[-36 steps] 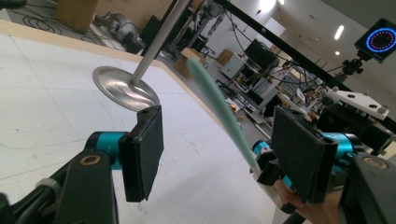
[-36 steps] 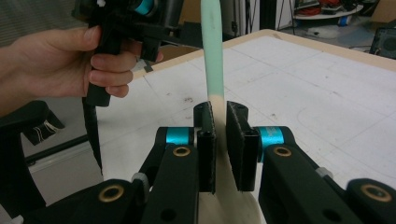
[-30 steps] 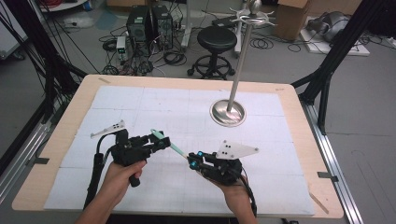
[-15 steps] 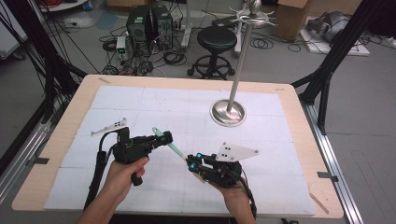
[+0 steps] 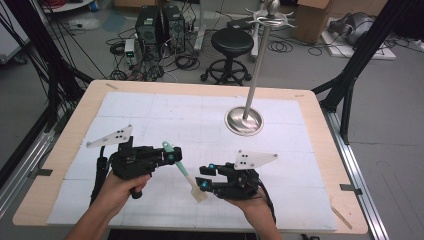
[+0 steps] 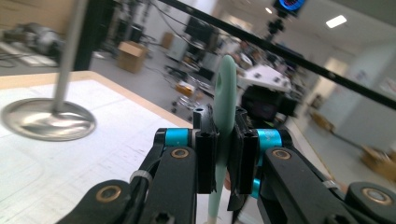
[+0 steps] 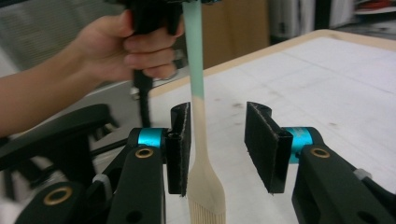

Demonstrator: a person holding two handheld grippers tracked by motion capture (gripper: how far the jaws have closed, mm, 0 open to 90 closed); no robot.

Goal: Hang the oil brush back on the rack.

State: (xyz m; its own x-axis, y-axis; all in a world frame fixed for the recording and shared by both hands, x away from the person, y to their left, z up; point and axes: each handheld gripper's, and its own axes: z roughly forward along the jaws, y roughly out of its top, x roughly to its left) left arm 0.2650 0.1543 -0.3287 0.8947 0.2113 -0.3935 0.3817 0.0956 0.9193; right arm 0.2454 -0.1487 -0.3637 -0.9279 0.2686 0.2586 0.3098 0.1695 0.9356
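A brush [image 5: 182, 170] with a mint green handle and a pale wooden neck and head slants down to the right over the white mat. My left gripper [image 5: 170, 156] is shut on its handle [image 6: 227, 84], just below the handle's tip. My right gripper [image 5: 204, 176] stands open, and the brush's pale neck [image 7: 200, 140] hangs between its jaws, close against the left pad [image 7: 180, 144]. The right pad [image 7: 261, 144] is well apart from it. In the right gripper view a hand [image 7: 140, 46] holds the left gripper above.
A metal stand with a round base [image 5: 243, 121] and a tall pole rises at the back right of the mat; its base [image 6: 44, 119] lies left of the left jaws. The wooden table edge [image 5: 345, 220] borders the mat. Stool, computers and cables lie on the floor beyond.
My left gripper has carried the brush to the right and tipped its head down, so the neck now sits between the right gripper's open jaws. The right gripper has barely moved.
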